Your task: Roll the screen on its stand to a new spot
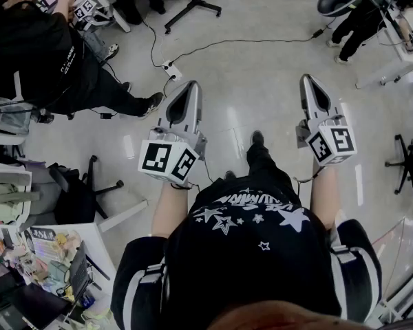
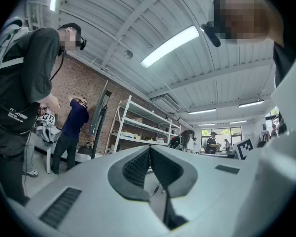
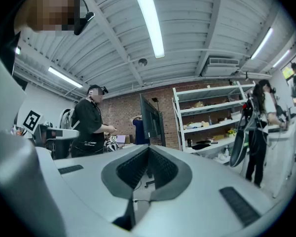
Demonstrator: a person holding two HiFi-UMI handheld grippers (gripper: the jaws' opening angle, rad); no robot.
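The screen [image 3: 151, 118] is a tall dark panel seen nearly edge-on in the right gripper view. It stands on its stand across the room, in front of the brick wall. In the left gripper view a dark upright panel [image 2: 99, 113] by the shelving may be the same screen. My left gripper [image 1: 191, 86] and right gripper [image 1: 307, 78] are held out side by side over the bare floor, far from the screen. Both are shut with nothing between the pads, as the left gripper [image 2: 149, 150] and right gripper [image 3: 149, 150] show in their own views.
A person in black [image 1: 48, 60] stands close at my left. A black wheeled base [image 1: 191, 5] is ahead, with a power strip [image 1: 171, 67] and cables on the floor. White shelving [image 3: 212, 117] lines the brick wall. An office chair [image 1: 69, 191] and a cluttered desk [image 1: 34, 253] are at the left.
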